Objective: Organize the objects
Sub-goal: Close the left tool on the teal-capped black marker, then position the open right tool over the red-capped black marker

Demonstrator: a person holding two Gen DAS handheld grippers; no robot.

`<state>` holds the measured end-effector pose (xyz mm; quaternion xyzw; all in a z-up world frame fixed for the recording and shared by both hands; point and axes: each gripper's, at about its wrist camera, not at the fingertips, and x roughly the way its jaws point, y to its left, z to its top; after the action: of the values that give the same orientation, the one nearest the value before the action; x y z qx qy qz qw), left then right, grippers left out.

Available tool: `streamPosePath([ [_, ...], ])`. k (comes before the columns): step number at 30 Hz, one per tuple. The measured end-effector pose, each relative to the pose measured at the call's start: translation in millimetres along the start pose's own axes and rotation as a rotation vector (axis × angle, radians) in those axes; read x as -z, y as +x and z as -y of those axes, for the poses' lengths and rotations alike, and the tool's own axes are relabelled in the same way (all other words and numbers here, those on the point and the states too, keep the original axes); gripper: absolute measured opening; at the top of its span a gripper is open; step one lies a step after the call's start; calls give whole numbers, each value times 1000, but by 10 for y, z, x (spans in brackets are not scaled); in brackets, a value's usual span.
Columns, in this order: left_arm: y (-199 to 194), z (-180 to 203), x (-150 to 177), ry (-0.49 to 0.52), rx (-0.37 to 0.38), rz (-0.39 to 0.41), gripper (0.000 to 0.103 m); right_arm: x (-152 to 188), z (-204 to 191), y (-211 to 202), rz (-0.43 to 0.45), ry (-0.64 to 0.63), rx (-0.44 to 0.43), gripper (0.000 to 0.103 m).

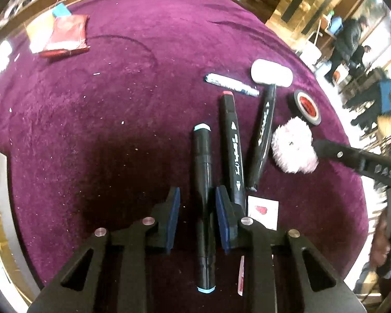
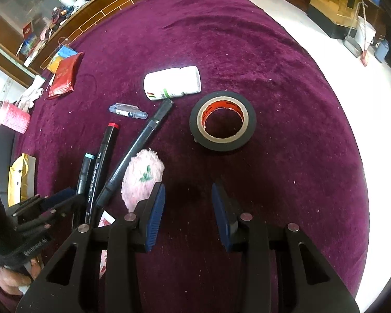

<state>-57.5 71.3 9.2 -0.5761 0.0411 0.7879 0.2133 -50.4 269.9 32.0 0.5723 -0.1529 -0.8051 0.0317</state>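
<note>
Three black markers lie side by side on the purple cloth. The blue-capped marker (image 1: 204,203) lies between the jaws of my left gripper (image 1: 197,193), which is open around it. The red-capped marker (image 1: 233,146) and a plain black marker (image 1: 263,135) lie to its right. A pink fluffy pom-pom (image 1: 293,148) sits beside them. My right gripper (image 2: 188,195) is open and empty, its left finger touching the pom-pom (image 2: 140,174). A black tape roll (image 2: 223,124), a white bottle (image 2: 173,82) and a small clear pen (image 2: 127,110) lie beyond.
A red packet (image 2: 63,75) and blue-yellow items lie at the far left of the cloth. A pink yarn spool (image 2: 14,117) stands at the left edge. A small white card (image 1: 263,211) with a red mark lies by my left gripper. The table edge curves on the right.
</note>
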Motion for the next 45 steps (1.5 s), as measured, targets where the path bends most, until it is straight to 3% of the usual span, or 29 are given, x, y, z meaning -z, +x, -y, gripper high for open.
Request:
streamPosePath([
  [5,14,119,1,34,-95,28,25,45,-18,-26,3,-2,0,35],
  [10,36,291,87,73,-185,120,40,85,-15,-29,2,11,6,35],
  [11,49,264,95,48,-188,144,47,96,-20,-33,2,12,7,35],
  [14,63,247,129,37,-183,199,49,128,-42,-50,5,6,12,35],
  [18,15,212,174,43,-183,192,50,169,-56,-55,8,-1,17,35],
  [19,7,210,171,51,-178,178,49,183,-57,-52,7,1,18,35],
  [20,-4,210,165,52,-172,169,42,199,-59,-42,3,4,20,35],
  [21,-39,187,212,55,-174,167,21,214,-66,-40,1,6,22,35],
  [22,-57,169,212,56,-167,162,11,227,-73,-38,1,6,24,35],
  [27,-165,-60,296,-55,-77,145,11,246,-122,-54,5,1,32,35],
  [34,-565,-387,543,-209,60,196,12,188,-249,-121,30,1,18,35],
  [40,-868,-489,687,-232,116,238,12,106,-333,-86,32,33,2,35],
  [45,-1066,-553,804,-240,132,255,12,10,-686,-142,62,-33,-80,35],
])
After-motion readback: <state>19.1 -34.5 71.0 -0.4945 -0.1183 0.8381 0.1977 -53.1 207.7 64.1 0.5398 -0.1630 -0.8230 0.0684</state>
